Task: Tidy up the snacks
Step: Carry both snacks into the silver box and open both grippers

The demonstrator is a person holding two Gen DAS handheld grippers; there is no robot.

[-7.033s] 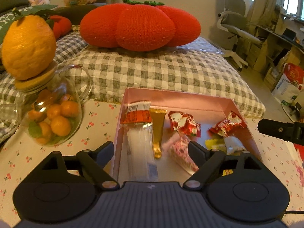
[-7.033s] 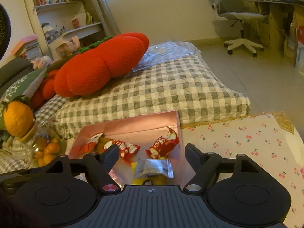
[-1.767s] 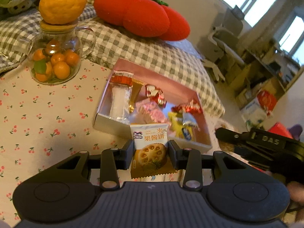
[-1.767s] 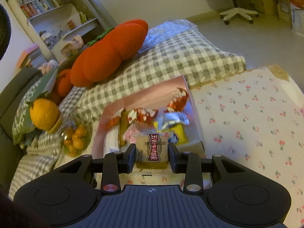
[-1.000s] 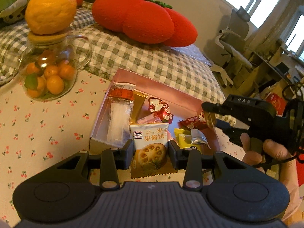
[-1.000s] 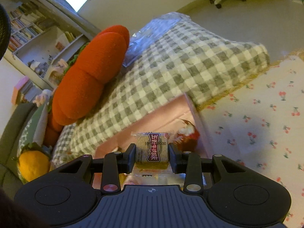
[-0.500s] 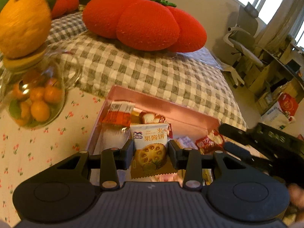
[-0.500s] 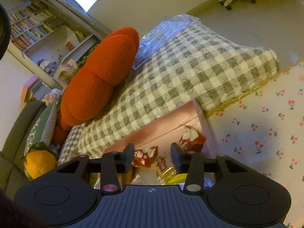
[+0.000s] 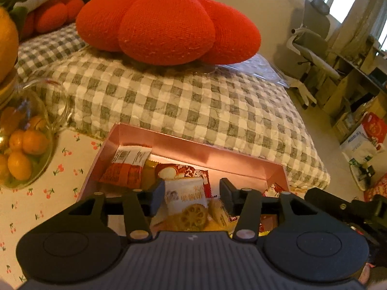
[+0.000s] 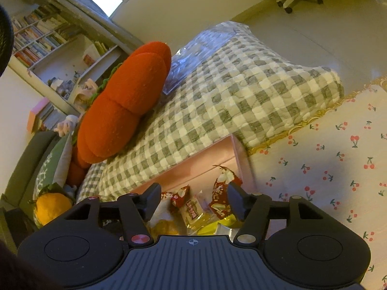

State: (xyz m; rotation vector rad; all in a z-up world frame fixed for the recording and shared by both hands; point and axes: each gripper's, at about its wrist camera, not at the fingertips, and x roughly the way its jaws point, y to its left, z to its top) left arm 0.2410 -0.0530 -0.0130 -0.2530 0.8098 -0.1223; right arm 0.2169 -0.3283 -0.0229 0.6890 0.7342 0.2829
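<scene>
Now both packets are released into the box (image 9: 193, 148). Left tongs (image 9: 191, 193) wide, biscuit (image 9: 186, 199) loose between them; right tongs (image 10: 193, 197) wide, jerky (image 10: 189, 211) ahead.

Lower frame, left wrist view: the black gripper housing (image 9: 193, 258) hides the near half of the pink cardboard box (image 9: 217, 155). The round glass jar of small oranges (image 9: 24, 142) is cut off at the left edge. The white biscuit packet (image 9: 186, 194) shows blurred print.
</scene>
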